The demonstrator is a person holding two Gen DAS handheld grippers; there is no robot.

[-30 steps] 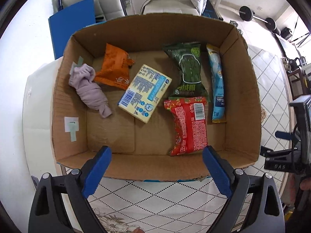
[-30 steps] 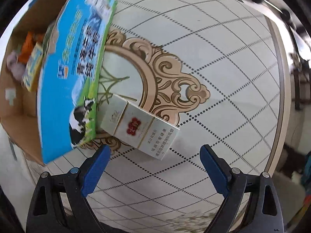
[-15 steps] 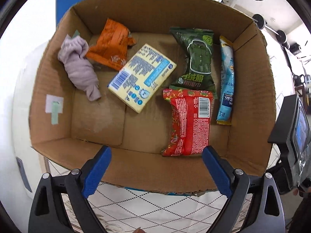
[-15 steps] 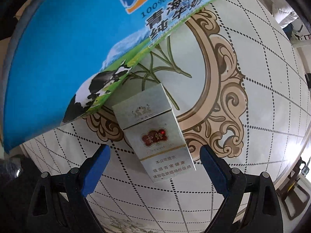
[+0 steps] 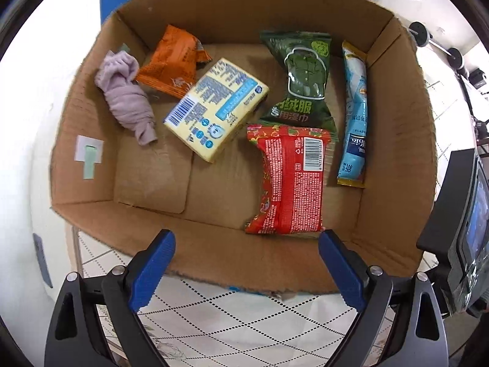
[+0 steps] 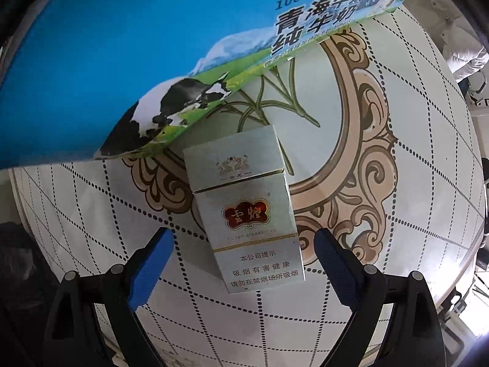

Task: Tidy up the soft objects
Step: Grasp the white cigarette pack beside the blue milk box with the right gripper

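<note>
In the left wrist view an open cardboard box [image 5: 394, 140] holds a lilac rolled cloth [image 5: 126, 98], an orange packet [image 5: 172, 61], a pale yellow pack [image 5: 215, 108], a green wipes pack [image 5: 301, 82], a red packet [image 5: 290, 183] and a light blue stick pack [image 5: 354, 113]. My left gripper [image 5: 246, 270] is open and empty above the box's near wall. In the right wrist view a silver cigarette pack [image 6: 249, 211] lies flat on the patterned table [image 6: 397, 61]. My right gripper [image 6: 244, 266] is open, its fingers either side of the pack's near end.
The box's blue printed outer wall [image 6: 107, 46] stands just beyond the cigarette pack, on the left. A dark device with a screen [image 5: 467, 229] is at the right of the box. The table's round edge [image 6: 476, 214] runs along the right.
My left gripper has moved forward and lower over the box. My right gripper has swung round and closed in on the cigarette pack, which now lies between its fingers.
</note>
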